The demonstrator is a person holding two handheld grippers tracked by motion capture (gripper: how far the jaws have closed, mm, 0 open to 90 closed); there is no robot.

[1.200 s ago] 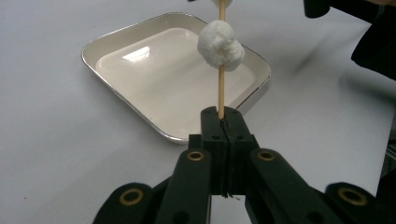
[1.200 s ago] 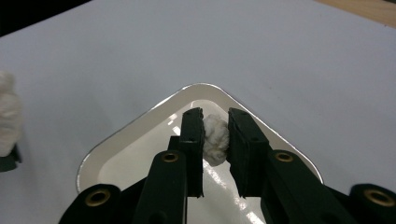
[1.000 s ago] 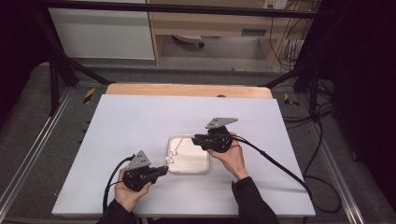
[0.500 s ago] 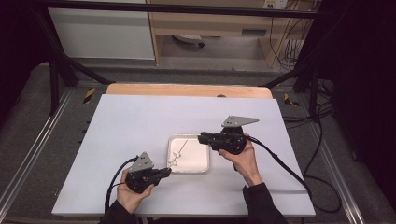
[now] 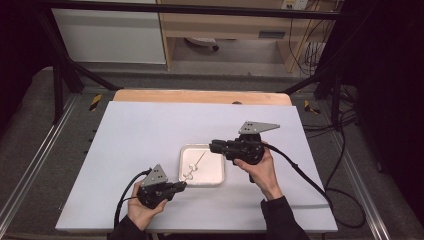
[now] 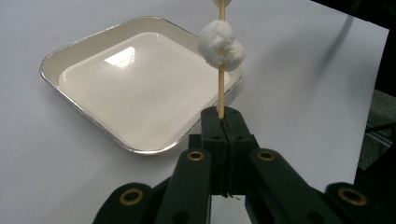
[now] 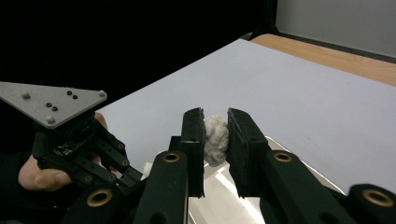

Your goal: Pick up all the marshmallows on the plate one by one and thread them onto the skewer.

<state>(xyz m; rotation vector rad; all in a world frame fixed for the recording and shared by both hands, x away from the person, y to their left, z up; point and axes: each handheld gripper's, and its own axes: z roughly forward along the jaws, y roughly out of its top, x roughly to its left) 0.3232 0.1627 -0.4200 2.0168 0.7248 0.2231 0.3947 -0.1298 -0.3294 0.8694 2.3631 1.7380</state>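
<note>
1. Left hand-held gripper (image 6: pixel 223 122) clamped tight on skewer (image 6: pixel 221 88), over tray (image 6: pixel 140 93).
2. Right hand-held gripper (image 7: pixel 215 140) pinches marshmallow (image 7: pixel 215 137).
3. Judgement: align the marshmallow's centre with the tip; push gently.

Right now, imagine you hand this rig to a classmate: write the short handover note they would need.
Left gripper: shut on the lower end of the wooden skewer, holding it over the near edge of the tray.
Right gripper: shut on a loose marshmallow, above the tray's far side.
Things: white marshmallow pieces sit on the skewer; the tray looks empty in the left gripper view.
Done: some marshmallow is threaded on.
Left: probably bring the held marshmallow to the skewer's free tip, push it on, then lay the skewer in the tray.
</note>
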